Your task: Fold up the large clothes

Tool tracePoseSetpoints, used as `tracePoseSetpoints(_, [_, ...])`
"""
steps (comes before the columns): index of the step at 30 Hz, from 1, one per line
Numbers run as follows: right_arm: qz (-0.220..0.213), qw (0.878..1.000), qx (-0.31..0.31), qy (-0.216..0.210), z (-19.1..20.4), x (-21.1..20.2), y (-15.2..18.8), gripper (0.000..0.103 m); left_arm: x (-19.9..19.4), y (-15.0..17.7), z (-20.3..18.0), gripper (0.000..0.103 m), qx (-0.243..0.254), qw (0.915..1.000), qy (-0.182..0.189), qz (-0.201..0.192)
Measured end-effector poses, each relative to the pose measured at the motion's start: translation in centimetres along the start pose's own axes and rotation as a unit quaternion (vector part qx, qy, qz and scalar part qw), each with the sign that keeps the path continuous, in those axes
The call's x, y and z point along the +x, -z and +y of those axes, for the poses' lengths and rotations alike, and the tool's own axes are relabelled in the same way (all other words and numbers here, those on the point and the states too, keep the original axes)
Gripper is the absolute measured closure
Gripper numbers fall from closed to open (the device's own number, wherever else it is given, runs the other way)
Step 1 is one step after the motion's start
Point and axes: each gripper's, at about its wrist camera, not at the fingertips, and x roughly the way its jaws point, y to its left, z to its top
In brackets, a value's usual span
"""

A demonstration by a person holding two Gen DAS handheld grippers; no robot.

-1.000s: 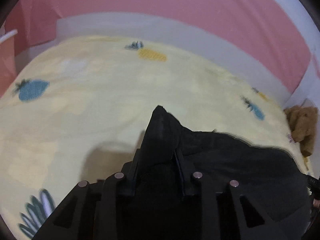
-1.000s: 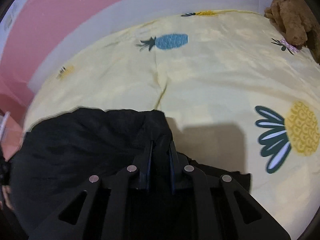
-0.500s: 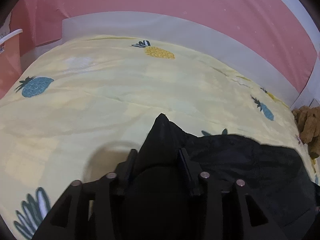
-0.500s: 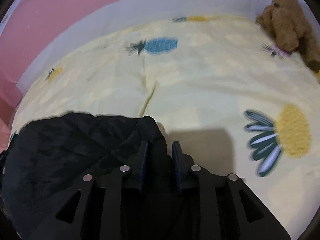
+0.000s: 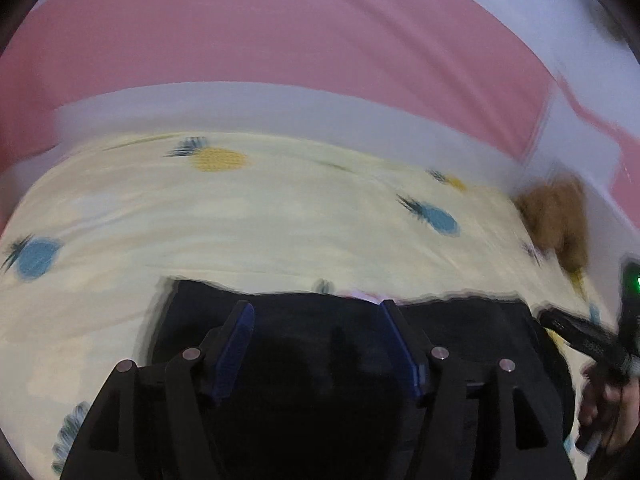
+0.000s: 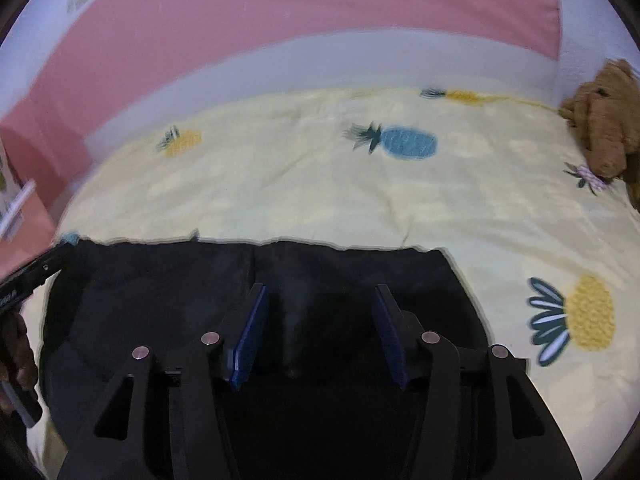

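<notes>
Black garment (image 6: 168,300) lay flat on the bed (image 6: 304,184), over the yellow pineapple-print sheet, near edge of bed. Its long axis ran side to side across both wrist views; far edge fairly straight, square corner at the right in the right wrist view. Left gripper (image 5: 316,312): jaws had just been opening, stood well apart, blue pads bare, garment below and between them but not pinched. Right gripper (image 6: 318,294): same, jaws had just been opening, released, nothing clamped. Brown plush toy (image 6: 604,128) sat at far right corner of bed, well apart from garment. Left view blurred.
</notes>
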Motion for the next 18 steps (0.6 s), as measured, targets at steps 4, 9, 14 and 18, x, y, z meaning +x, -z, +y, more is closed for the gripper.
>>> tracePoseSetpoints(4, [0.049, 0.999, -0.018, 0.012, 0.7, 4.4, -0.1, 0.048, 6.4, 0.8, -2.4, 0.039, 0.043, 0.9964, -0.013, 0.071])
tracePoseSetpoints(9, [0.061, 0.998, -0.014, 0.007, 0.0, 7.7, 0.4, 0.048, 9.9, 1.8, -0.9, 0.039, 0.015, 0.9972, -0.023, 0.07])
tracePoseSetpoints(14, [0.037, 0.999, -0.012, 0.012, 0.0, 8.9, 1.1, 0.048, 10.8, 2.7, -0.7, 0.039, 0.01, 0.9978, -0.026, 0.06])
tracePoseSetpoints(18, [0.028, 0.999, -0.011, 0.016, 0.2, 9.0, 1.3, 0.048, 11.2, 3.3, -0.5, 0.039, 0.009, 0.9982, -0.031, 0.05])
